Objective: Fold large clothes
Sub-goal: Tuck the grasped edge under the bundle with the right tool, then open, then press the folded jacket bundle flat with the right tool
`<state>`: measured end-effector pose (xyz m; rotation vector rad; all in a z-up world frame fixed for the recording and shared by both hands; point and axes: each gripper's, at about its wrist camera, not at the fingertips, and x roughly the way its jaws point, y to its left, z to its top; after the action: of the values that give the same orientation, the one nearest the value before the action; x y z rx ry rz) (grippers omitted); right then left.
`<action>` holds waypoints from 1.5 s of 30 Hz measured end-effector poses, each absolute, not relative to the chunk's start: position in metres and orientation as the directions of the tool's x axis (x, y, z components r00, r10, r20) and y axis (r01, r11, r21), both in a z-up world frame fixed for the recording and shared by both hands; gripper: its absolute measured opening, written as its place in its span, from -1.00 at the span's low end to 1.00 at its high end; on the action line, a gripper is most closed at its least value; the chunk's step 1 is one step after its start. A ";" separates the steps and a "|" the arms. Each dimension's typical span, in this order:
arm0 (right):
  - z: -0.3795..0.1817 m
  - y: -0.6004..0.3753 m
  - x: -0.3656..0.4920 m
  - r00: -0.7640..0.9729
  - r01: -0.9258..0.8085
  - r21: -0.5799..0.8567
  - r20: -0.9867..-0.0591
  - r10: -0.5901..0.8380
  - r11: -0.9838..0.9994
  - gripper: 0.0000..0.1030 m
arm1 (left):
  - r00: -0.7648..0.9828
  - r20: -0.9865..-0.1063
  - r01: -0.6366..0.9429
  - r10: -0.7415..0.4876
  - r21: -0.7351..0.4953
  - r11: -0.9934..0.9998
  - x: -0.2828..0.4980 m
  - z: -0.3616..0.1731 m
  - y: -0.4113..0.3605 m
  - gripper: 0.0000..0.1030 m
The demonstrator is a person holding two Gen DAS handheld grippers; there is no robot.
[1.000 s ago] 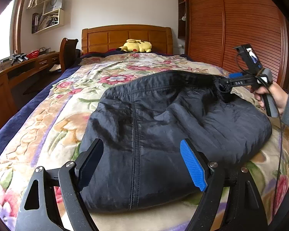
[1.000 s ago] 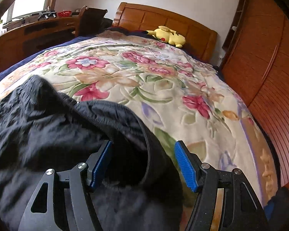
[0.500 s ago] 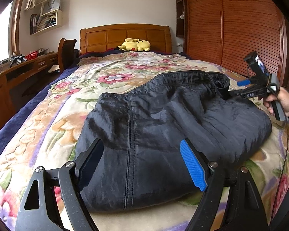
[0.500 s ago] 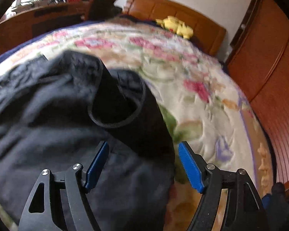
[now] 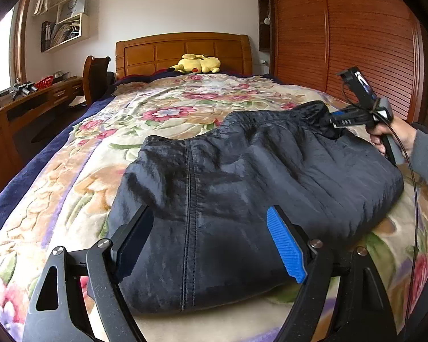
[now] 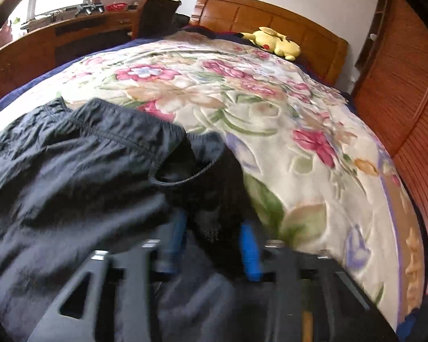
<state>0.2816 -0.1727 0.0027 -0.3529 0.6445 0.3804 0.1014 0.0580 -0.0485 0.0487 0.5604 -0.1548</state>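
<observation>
The black jacket [image 5: 242, 176] is lying spread out on the near half of the bed [image 5: 168, 119], on top of the flowery blanket [image 6: 271, 108]. It's puffy and wrinkled, with a stitched seam running from near to far down its left part. At the far right corner there's a bunched bit with a round elastic-edged opening, either a cuff or a hood, can't really tell which.

The right claw [image 6: 211, 245] is at that bunched corner and its jaws are closing, with a wad of the black fabric between the blue pads. That view is pretty motion-blurred, so I can't say the pads are pressing on it. From the left view you can see a hand [image 5: 391, 136] on the right claw's handle, grey sleeve, a cable hanging off it.

The left claw [image 5: 211, 242] sits over the near edge of the jacket, jaws wide apart, holding nothing.

Further out: a yellow plush [image 5: 198, 64] up against the wooden headboard [image 5: 182, 48], a slatted wardrobe [image 5: 356, 42] on the right, a wooden counter [image 5: 42, 91] with clutter and a chair [image 5: 95, 77] on the left, and wall shelves [image 5: 65, 17] above those.
</observation>
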 end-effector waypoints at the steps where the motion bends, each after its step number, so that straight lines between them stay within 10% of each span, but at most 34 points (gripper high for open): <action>1: 0.004 -0.174 0.283 0.745 -0.433 -0.200 -0.628 0.224 0.879 -0.78 | 0.835 -0.533 0.162 -0.134 0.005 0.987 0.101 -0.049 0.057 0.60; 11: 0.011 -0.209 0.311 0.804 -0.132 -0.219 -0.594 -0.025 0.967 -0.75 | 0.824 -0.548 0.178 -0.146 0.006 0.984 0.105 -0.052 0.055 0.60; 16: 0.028 -0.208 0.276 0.807 -0.189 -0.214 -0.589 0.028 0.958 0.37 | 0.827 -0.544 0.172 -0.144 0.000 0.985 0.106 -0.051 0.056 0.60; 45: -0.045 -0.279 0.116 0.776 -0.191 -0.005 -0.614 0.148 0.982 0.71 | 0.788 -0.615 0.039 -0.010 0.034 0.999 0.091 -0.072 0.117 0.60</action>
<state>0.1162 -0.2785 -0.0446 -0.0684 0.6583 0.1832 0.0912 0.1172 -0.0718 0.0458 0.6622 -0.0267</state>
